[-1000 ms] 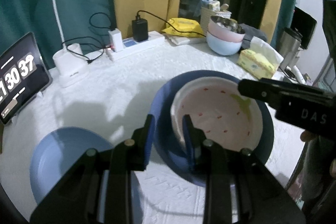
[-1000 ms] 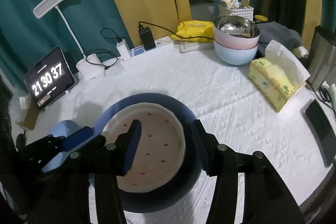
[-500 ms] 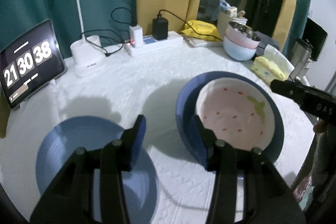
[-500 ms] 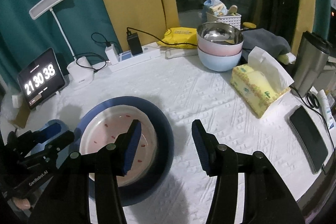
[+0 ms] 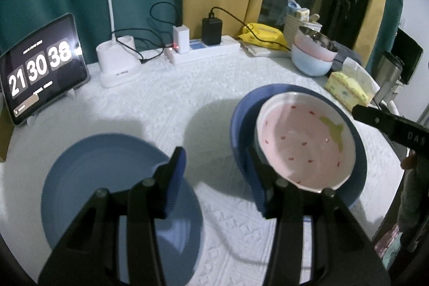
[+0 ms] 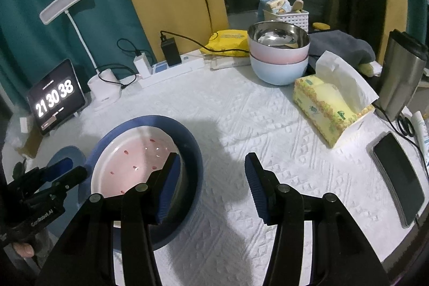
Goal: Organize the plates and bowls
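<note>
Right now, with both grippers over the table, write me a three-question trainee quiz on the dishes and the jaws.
1. True or false: the pink strawberry-print ceramic bowl sits inside the dark blue round bowl.
2. Which dish lies under the left gripper?
A. the flat light blue round plate
B. the stacked pink and pale blue bowls with a steel lining
C. the yellow tissue box
3. Fill in: the right gripper holds ____ between its jaws.

Key
1. True.
2. A; the left gripper's jaws have just been opening, and nothing is between them.
3. Nothing; its jaws stand open above the white textured tablecloth.
</note>
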`<state>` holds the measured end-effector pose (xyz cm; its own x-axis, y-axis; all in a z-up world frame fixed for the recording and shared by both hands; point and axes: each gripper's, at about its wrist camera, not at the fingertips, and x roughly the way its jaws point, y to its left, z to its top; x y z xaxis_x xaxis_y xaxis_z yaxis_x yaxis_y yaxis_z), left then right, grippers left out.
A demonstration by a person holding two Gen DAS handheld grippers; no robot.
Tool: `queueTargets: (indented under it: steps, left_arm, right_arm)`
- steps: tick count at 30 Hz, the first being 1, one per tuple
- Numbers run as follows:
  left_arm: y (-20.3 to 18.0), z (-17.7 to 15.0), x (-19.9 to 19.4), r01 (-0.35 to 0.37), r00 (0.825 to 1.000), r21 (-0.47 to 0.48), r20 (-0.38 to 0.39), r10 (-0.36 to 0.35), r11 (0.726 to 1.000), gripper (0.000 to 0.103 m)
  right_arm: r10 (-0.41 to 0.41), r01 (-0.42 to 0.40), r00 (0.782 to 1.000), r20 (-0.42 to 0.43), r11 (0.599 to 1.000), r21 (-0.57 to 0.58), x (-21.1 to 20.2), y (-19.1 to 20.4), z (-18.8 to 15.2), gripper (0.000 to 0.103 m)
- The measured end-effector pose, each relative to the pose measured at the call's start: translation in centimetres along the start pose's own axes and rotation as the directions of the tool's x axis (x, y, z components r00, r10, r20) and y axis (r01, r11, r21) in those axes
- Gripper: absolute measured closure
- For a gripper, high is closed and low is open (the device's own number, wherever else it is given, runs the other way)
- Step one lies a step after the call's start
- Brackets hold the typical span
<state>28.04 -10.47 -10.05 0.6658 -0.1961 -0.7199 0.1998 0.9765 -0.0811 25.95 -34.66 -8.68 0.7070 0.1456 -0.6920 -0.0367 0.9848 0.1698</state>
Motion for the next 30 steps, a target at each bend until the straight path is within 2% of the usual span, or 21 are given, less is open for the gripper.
queueTargets:
  steps: [9,16,20,30]
  left_arm:
    - [-0.4,0.0,0.6,-0.008,1.0,-0.001,-0.015,0.008,1.0,0.056]
    - [-0.8,-0.1,1.2,-0.01,1.0,0.014,-0.029,0.01,1.0,0.056]
    - [-1.1,-0.1,1.7,-0.008,0.999,0.018,-0.042,0.008,1.0,0.056]
    - [-0.7,-0.3,1.7,0.003,1.0,-0.019,-0.03,-0.003,1.0,0.056]
  right_arm:
    - [0.03,-0.03,0.999,-0.014,1.0,-0.01,0.7,0.3,-0.3,0.05]
    - [0.011,-0.011,1.0,-0.013,1.0,0.011,1.0,-0.5,0.0,0.05]
    - [-0.027,0.027,0.999,-0.019,1.0,0.007,1.6,-0.9,-0.1,0.05]
    - [0.009,-0.007,0.997,-0.075,1.0,0.019,3.7,-1.1,-1.0,0.05]
